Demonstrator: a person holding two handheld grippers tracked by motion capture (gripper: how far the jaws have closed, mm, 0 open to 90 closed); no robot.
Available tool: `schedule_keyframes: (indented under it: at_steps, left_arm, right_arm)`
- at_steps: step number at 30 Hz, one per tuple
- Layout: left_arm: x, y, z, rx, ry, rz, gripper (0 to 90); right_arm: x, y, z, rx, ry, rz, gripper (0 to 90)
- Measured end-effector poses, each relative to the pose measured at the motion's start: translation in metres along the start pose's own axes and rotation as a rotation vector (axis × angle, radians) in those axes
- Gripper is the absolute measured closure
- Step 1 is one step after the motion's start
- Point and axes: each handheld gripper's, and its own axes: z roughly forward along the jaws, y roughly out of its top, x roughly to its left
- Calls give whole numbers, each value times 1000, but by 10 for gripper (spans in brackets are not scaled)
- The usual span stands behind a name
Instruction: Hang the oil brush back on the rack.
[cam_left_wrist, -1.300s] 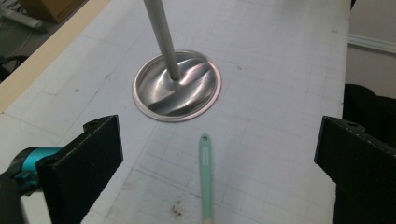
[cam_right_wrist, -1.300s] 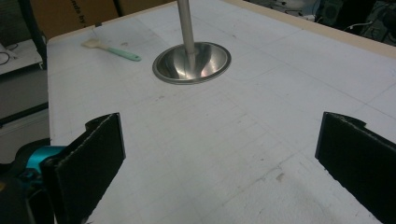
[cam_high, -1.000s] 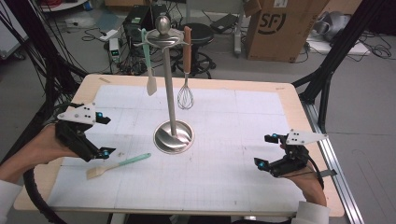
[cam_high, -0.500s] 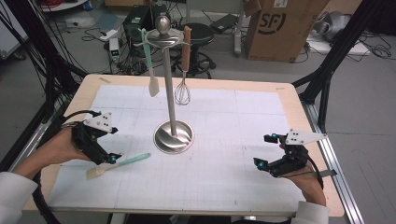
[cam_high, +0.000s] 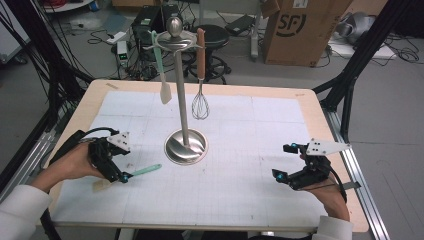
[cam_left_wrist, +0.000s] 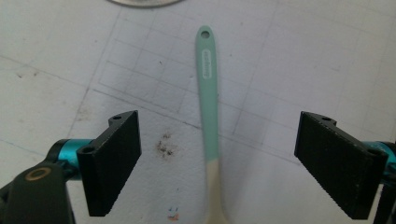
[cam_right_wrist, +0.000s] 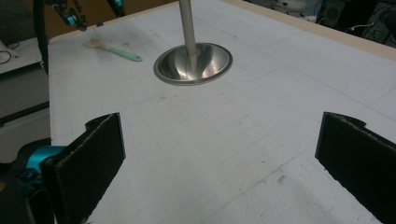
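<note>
The wooden table (cam_high: 310, 107) with white gridded mat carries a steel utensil stand (cam_high: 185, 146). Left of its base lies the mint-handled, cream-headed spatula (cam_left_wrist: 208, 116) — long axis running straight out between the left tool's (cam_left_wrist: 233, 168) wide jaws. That tool has moved in over it; the right tool (cam_high: 292, 162), also wide, remains well apart.

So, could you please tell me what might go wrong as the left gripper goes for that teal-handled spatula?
1. The left gripper straddles the spatula with open fingers; the thin handle lies flat on the mat, so it may slip or twist on closing.
2. The stand is close by; swinging the spatula up could knock it or the hanging whisk.
</note>
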Motion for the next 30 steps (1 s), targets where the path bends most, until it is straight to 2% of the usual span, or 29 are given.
schedule_keyframes:
  at_steps: [5, 8, 11, 12, 15, 16, 18, 19, 20, 23, 30]
  left_arm:
    - [0, -1, 10, 32, 0, -19, 198]
    - [1, -1, 15, 57, -2, -15, 234]
    - [0, 0, 20, 109, 4, -2, 269]
    - [-1, 0, 22, 114, 4, -14, 287]
    - [-2, 2, 26, 131, 6, -13, 349]
    - [-1, 2, 26, 148, 8, 1, 356]
    - [-3, 2, 29, 153, 8, -8, 382]
    - [-2, 3, 29, 166, 4, 5, 398]
    - [-3, 3, 30, 167, -1, -7, 412]
    - [-3, 2, 33, 192, 1, -3, 459]
    - [-3, 1, 38, 220, 9, -27, 528]
  right_arm:
    - [0, 0, 1, 3, -1, -3, 2]
    - [0, 0, 1, 2, 2, -6, 3]
    - [0, 0, 1, 0, -1, -6, 3]
    - [0, 0, 1, 1, -1, -7, 2]
    - [0, 0, 1, 2, 1, -5, 2]
    - [0, 0, 1, 2, 1, -5, 3]
    - [0, 0, 1, 3, 0, -4, 2]
    - [0, 0, 1, 1, 0, -5, 2]
    - [0, 0, 1, 1, 1, -5, 2]
    - [-1, 0, 1, 1, 1, -5, 2]
    - [-1, 0, 1, -2, 0, -6, 3]
